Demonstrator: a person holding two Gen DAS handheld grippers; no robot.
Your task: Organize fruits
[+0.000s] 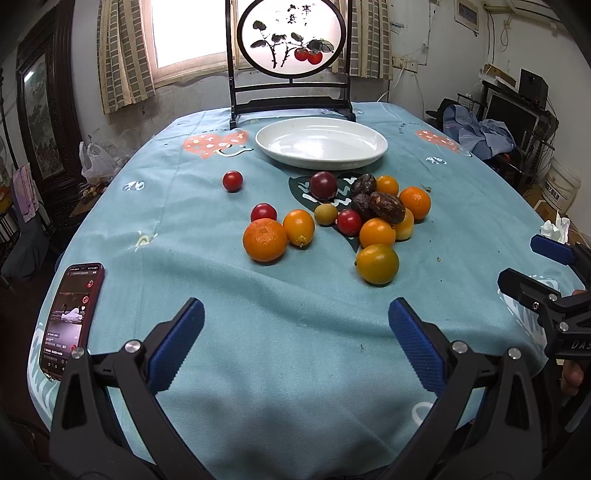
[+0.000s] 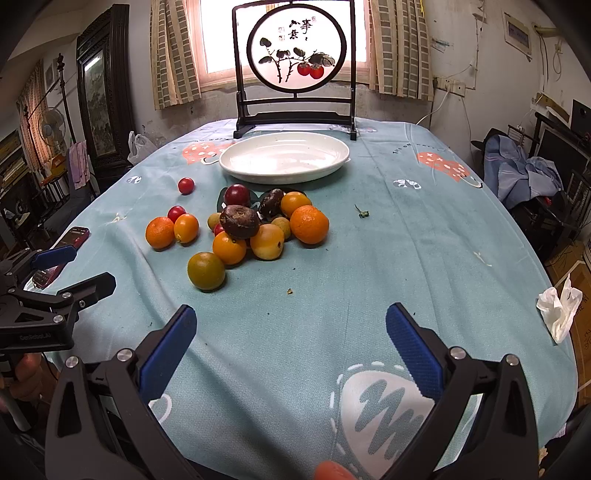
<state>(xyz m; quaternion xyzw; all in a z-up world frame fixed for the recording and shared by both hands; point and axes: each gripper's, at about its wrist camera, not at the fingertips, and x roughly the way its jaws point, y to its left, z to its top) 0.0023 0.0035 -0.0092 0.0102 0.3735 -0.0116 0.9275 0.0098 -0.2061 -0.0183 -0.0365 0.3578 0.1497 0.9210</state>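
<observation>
Open cloth ahead of both grippers; the fruit pile (image 1: 354, 214) blocks the straight line to the plate (image 1: 321, 142).

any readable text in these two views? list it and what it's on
"GenRobot.AI": body of the left gripper, right wrist view.
"DAS", cut off at the frame edge: body of the right gripper, left wrist view.
Brush calligraphy with small red seals: round screen painting; too small to read reliably.
Phone screen text: too small to read.
Lettering printed on the tablecloth: too blurred.
Wall notice: unreadable.
</observation>
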